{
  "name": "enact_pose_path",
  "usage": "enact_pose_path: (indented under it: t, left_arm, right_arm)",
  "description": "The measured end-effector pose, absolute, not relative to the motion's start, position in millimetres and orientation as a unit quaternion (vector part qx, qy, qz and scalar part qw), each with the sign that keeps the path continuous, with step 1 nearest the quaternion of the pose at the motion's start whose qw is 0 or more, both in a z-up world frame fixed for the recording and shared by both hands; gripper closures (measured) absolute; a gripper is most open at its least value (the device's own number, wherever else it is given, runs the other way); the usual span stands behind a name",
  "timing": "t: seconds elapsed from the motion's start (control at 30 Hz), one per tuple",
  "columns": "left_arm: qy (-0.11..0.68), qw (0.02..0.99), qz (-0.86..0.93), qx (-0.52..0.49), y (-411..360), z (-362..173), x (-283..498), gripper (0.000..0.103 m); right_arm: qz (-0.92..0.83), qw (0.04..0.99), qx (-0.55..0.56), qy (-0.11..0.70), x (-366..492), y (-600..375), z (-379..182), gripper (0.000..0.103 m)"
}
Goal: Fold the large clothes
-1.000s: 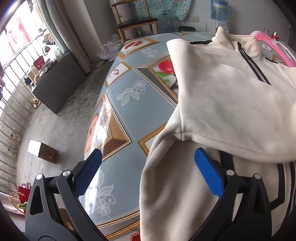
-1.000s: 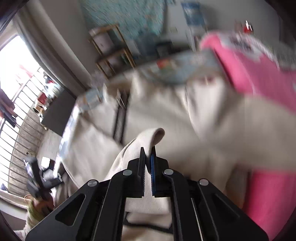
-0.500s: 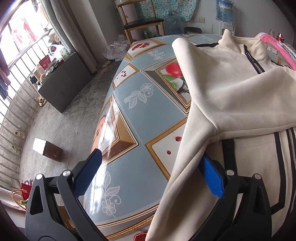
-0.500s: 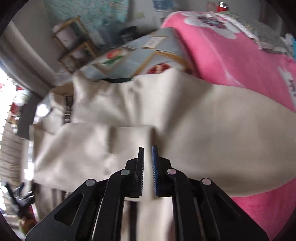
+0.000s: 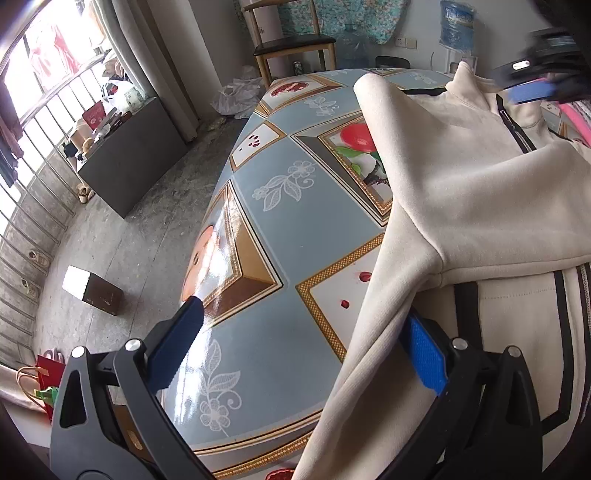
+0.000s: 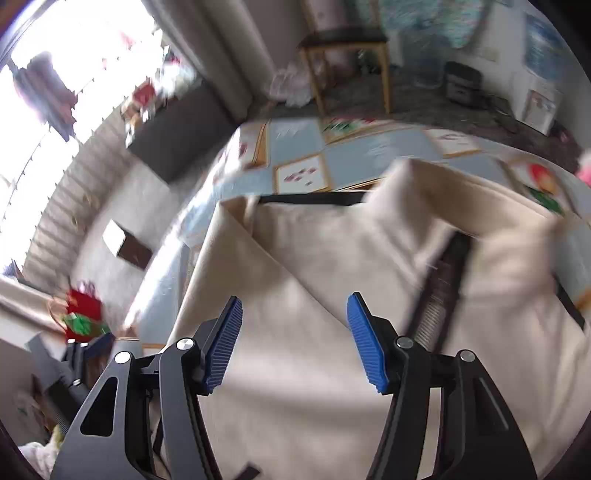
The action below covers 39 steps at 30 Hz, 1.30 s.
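A cream zip jacket (image 5: 480, 192) with black stripes lies on the patterned table (image 5: 295, 229), one sleeve folded across its chest. Its other sleeve (image 5: 369, 350) hangs over the table's near edge. My left gripper (image 5: 303, 347) is open above that edge, and the sleeve brushes past its right pad (image 5: 424, 358) without being pinched. My right gripper (image 6: 295, 339) hovers over the jacket (image 6: 314, 369) near the collar, its jaws opening with nothing between them. In the left wrist view the right gripper (image 5: 535, 88) is a blur at the top right.
A pink blanket (image 5: 576, 118) lies beyond the jacket. On the floor to the left are a wooden chair (image 5: 295, 48), a dark cabinet (image 5: 133, 162), a brown box (image 5: 96, 291) and a red bag (image 5: 44, 373). A water bottle (image 5: 458, 26) stands by the back wall.
My right gripper laid the sleeve across the jacket, let go of it, opened and swung left towards the collar. The left gripper stayed put and open.
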<state>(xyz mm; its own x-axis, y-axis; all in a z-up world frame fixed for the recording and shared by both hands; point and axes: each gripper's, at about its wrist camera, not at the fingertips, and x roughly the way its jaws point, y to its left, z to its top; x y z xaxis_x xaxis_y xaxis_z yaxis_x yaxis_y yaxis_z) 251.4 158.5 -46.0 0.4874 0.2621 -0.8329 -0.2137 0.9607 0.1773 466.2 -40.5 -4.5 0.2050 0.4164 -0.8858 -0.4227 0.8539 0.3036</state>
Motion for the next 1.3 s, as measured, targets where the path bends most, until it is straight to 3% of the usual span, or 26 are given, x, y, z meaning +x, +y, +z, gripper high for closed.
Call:
enact_pose_path:
  t: [0.33,0.4,0.43,0.47,0.73,0.87,1.03,1.17,1.23,1.3]
  left_arm:
    - [0.482,0.866,0.133,0.015,159.9,-46.8,251.1,0.006]
    - [0.481,0.867,0.132,0.008,161.0,-47.0,251.3,0.006]
    - [0.481,0.867,0.132,0.005,161.3,-47.0,251.2,0.006]
    - [0.48,0.867,0.132,0.003,161.5,-47.1,250.9,0.006]
    - [0.477,0.868,0.137,-0.009,162.8,-49.3,251.0,0.006]
    - [0.476,0.867,0.145,-0.02,167.3,-49.6,250.5,0.006]
    - [0.479,0.866,0.142,-0.036,173.1,-51.7,251.4,0.006]
    - [0.48,0.865,0.139,-0.044,175.1,-52.9,251.9,0.006]
    - [0.482,0.864,0.135,-0.053,178.1,-53.5,252.1,0.006]
    - [0.483,0.864,0.13,-0.063,180.0,-54.2,251.8,0.006]
  right_arm:
    - [0.317,0.741,-0.14,0.575,494.2,35.1,-53.3,0.048]
    - [0.315,0.743,-0.145,0.573,494.8,32.7,-53.1,0.08]
    - [0.317,0.741,-0.142,0.575,494.9,32.4,-52.6,0.084]
    - [0.325,0.738,-0.143,0.573,493.1,32.9,-50.1,0.1]
    - [0.358,0.766,-0.121,0.52,500.3,57.8,-4.4,0.1]
    - [0.343,0.772,-0.117,0.522,513.5,70.7,-10.2,0.102]
    - [0.296,0.787,-0.085,0.535,528.4,74.2,-32.0,0.102]
    - [0.282,0.797,-0.04,0.533,526.3,43.7,-10.5,0.099]
    - [0.285,0.799,-0.011,0.53,515.7,7.1,15.7,0.085]
    - [0.269,0.815,0.003,0.514,497.8,-35.0,41.6,0.046]
